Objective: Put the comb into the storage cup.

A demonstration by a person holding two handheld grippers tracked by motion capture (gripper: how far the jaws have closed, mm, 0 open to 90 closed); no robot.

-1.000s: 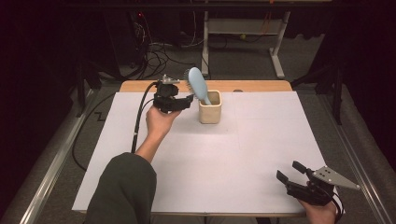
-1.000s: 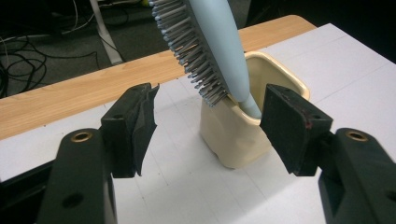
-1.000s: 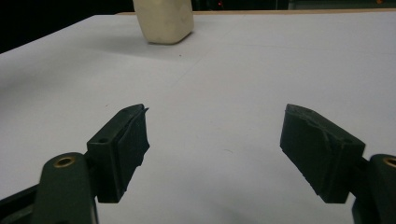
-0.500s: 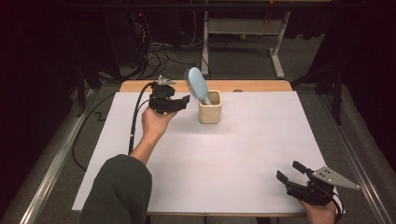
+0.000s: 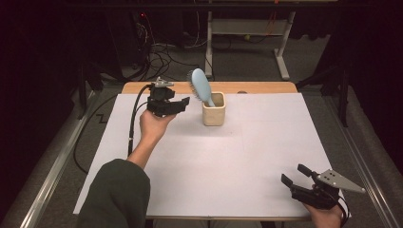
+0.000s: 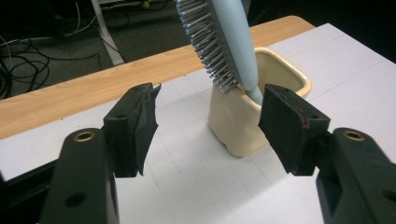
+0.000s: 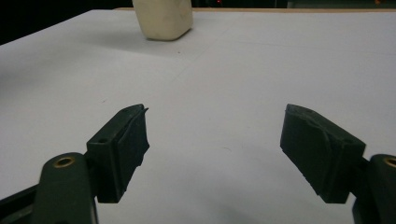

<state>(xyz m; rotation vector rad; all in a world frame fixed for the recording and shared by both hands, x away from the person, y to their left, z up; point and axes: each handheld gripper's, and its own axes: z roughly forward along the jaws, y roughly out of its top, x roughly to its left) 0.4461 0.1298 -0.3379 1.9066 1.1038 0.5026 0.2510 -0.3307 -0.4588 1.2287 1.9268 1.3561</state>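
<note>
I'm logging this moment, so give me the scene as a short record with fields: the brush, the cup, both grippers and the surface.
brush: light blue hairbrush, handle down in the cup, head leaning out over the rim, bristles toward the left gripper
cup: cream, square-mouthed cup, upright near the table's far edge
left gripper: open, held above the table beside the cup, holding nothing
right gripper: open, low at the near right corner, holding nothing
surface: white sheet over a wooden table
</note>
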